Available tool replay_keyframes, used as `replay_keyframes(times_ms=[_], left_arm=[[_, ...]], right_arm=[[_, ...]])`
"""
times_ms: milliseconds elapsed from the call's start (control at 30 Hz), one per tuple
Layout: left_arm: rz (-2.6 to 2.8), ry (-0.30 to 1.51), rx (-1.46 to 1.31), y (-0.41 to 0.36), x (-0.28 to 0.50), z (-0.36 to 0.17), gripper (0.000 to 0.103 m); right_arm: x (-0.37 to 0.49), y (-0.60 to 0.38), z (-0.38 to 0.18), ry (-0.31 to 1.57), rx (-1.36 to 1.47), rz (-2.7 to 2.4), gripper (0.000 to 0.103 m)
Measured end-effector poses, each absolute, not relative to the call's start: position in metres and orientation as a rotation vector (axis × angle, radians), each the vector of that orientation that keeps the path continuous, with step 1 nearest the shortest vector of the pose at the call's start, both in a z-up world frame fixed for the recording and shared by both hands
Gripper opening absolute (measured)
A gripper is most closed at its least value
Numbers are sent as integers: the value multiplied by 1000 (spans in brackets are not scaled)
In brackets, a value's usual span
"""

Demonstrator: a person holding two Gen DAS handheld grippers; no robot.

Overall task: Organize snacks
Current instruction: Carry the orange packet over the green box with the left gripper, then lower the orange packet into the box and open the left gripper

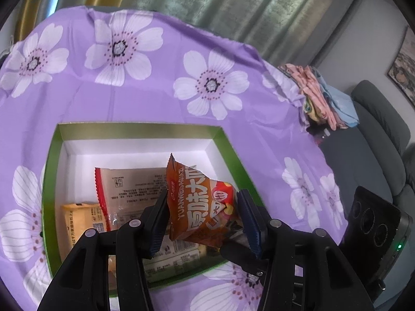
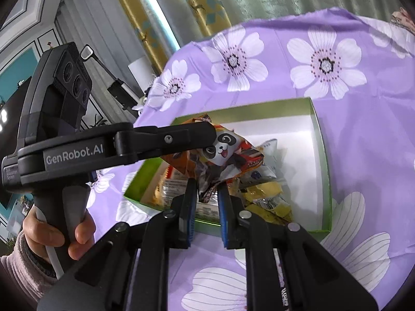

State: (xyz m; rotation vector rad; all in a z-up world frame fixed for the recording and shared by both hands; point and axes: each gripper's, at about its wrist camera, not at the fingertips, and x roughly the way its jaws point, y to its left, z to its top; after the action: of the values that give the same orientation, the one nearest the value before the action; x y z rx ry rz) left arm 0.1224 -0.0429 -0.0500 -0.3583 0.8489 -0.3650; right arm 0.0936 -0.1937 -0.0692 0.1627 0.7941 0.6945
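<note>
Both tongs grip one orange snack packet (image 1: 201, 207) above a green-rimmed box (image 1: 135, 127): the left tongs (image 1: 203, 217) are closed on its two sides, and the right tongs (image 2: 206, 199) are pinched almost shut on a crumpled corner of its panda-printed face. Below it, other snack packets (image 1: 129, 189) lie inside the white-lined box, which sits on a counter covered with a purple flowered cloth (image 1: 160, 83).
</note>
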Motion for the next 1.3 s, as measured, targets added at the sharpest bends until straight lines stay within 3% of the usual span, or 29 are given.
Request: replay_keyframes(times_ms=[1000,1067,1133,1300], left_arm=[[-331,891,-289,-45,134,-63,52],[-323,894,-276,-46,134,-62,56],[-305,908,-250,-48,134,-62,71],[-293,915,-229,-48,132,-63,75]], right_arm=[[114,-182,-82,899,101,680,19],[114,-182,-82,903,96,675,19],[114,-180,-81,910,87,670,20],[113,-180,-80,916,78,653,30]])
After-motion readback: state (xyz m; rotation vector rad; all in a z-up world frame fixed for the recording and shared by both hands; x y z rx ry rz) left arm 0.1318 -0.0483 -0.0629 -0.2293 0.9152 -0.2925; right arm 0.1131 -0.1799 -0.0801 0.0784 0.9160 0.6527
